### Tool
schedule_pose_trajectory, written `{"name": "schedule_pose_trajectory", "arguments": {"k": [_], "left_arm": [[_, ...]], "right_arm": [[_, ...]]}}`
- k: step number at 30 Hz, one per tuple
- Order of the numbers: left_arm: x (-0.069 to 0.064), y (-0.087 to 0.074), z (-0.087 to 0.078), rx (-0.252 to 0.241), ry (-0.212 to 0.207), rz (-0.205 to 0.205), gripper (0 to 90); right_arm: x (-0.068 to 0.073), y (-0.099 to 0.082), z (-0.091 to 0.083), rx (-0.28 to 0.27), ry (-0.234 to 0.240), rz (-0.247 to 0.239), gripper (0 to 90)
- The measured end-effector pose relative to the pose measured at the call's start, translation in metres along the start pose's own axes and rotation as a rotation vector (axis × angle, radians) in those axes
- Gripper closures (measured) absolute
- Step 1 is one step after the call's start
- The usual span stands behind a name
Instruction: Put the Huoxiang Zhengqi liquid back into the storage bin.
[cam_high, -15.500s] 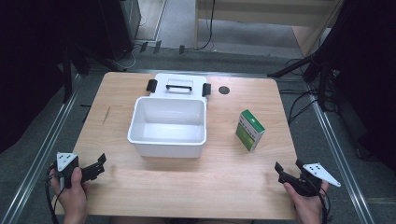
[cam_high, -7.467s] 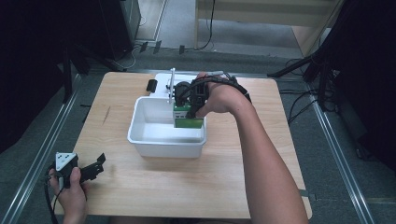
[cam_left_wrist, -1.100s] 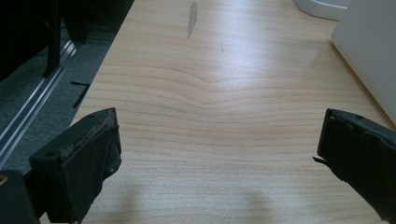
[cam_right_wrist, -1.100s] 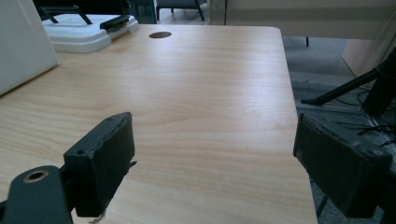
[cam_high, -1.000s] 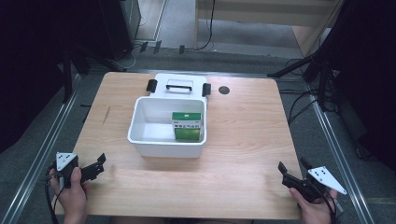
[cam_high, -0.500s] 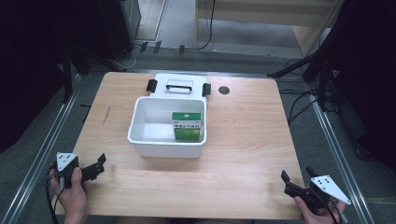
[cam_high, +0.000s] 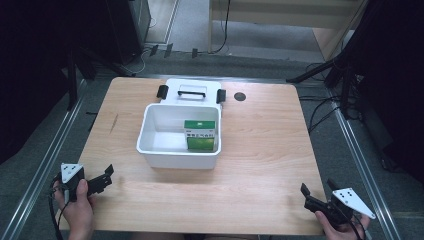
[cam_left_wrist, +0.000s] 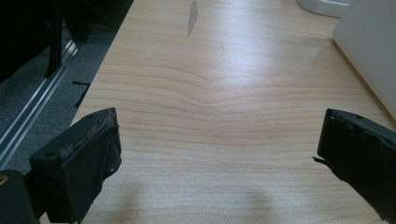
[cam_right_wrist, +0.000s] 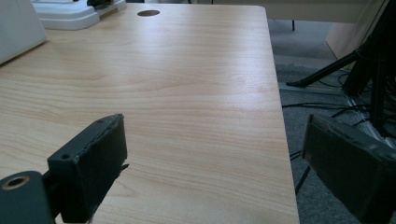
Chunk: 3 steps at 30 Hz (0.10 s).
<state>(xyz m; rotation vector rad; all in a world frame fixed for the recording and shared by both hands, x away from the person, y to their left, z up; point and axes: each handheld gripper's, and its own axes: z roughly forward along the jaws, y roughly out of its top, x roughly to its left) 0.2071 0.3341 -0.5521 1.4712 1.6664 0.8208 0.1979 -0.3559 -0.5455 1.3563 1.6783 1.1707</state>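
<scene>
A white bin (cam_high: 177, 159) stands mid-table with a green box (cam_high: 200, 136) lying inside it against its right wall. My left gripper (cam_high: 106, 179) rests at the front left corner, open, with bare wood between its jaws in the left gripper view (cam_left_wrist: 217, 154); the bin's wall (cam_left_wrist: 369, 42) shows at the upper right there. My right gripper (cam_high: 317, 187) sits at the front right corner. Its jaws have just been opening and stand open with nothing between them (cam_right_wrist: 212, 158).
The bin's white lid (cam_high: 190, 92) with a black handle and clips lies flat behind the bin. A round hole (cam_high: 240, 96) is in the tabletop (cam_high: 270, 150) at the back right. Cables and stand legs (cam_right_wrist: 336, 70) lie on the floor beyond the right edge.
The green box, once on the table right of the bin, was carried into the bin by the right gripper. That hand then returned and has drifted toward the front right corner. The left stayed put.
</scene>
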Motion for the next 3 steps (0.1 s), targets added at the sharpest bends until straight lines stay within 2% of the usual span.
{"name": "schedule_pose_trajectory", "arguments": {"k": [3], "left_arm": [[0.0000, 0.0001, -0.0001, 0.002, 0.001, 0.003, 0.0]], "right_arm": [[0.0011, 0.0004, 0.0010, 0.007, -0.006, -0.006, 8.2]]}}
